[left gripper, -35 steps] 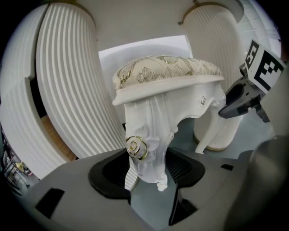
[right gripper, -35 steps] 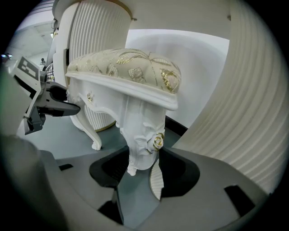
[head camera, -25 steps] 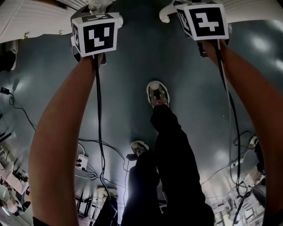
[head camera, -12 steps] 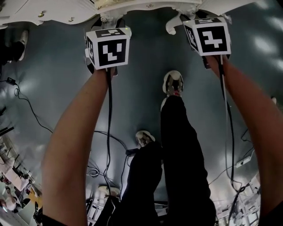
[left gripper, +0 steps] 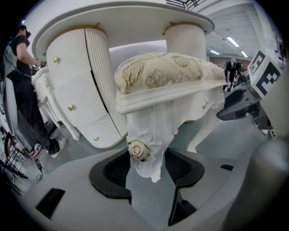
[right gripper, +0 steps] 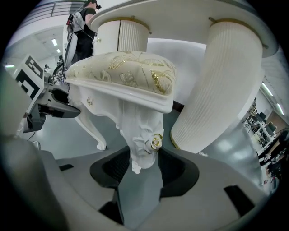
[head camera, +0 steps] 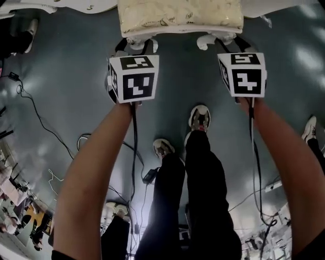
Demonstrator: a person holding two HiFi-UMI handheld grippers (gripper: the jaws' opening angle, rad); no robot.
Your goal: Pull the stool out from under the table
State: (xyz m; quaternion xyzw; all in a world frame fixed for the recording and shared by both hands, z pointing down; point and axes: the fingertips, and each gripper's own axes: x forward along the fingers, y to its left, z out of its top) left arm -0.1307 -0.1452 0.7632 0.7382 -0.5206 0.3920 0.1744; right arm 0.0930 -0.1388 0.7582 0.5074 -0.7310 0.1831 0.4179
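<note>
**Q:** Head view: where is the stool placed, and how is it held?

**A:** The stool [head camera: 179, 18] is shown at the top edge, its cushion judged largely clear of the table [head camera: 51, 5]. The left claw [head camera: 133, 51] and right claw [head camera: 234, 46] are set at its two near legs. A cable [head camera: 38, 119] is seen on the floor beside the person's feet. A trip could be caused if a backward step is taken onto it.

**Q:** Left gripper view?

**A:** The left claw [left gripper: 146, 169] is closed on a carved leg [left gripper: 146, 135], with a gold rosette sitting just above the pads. Because the leg tapers downward, a slip off its tip could be caused by a lifted pull.

**Q:** Right gripper view?

**A:** The right claw [right gripper: 142, 169] is likewise clamped on the other carved leg [right gripper: 144, 140]. The ribbed pedestal [right gripper: 221, 85] stands near. If one side is drawn harder, the stool could be twisted, knocked against the pedestal, or tipped.
</note>
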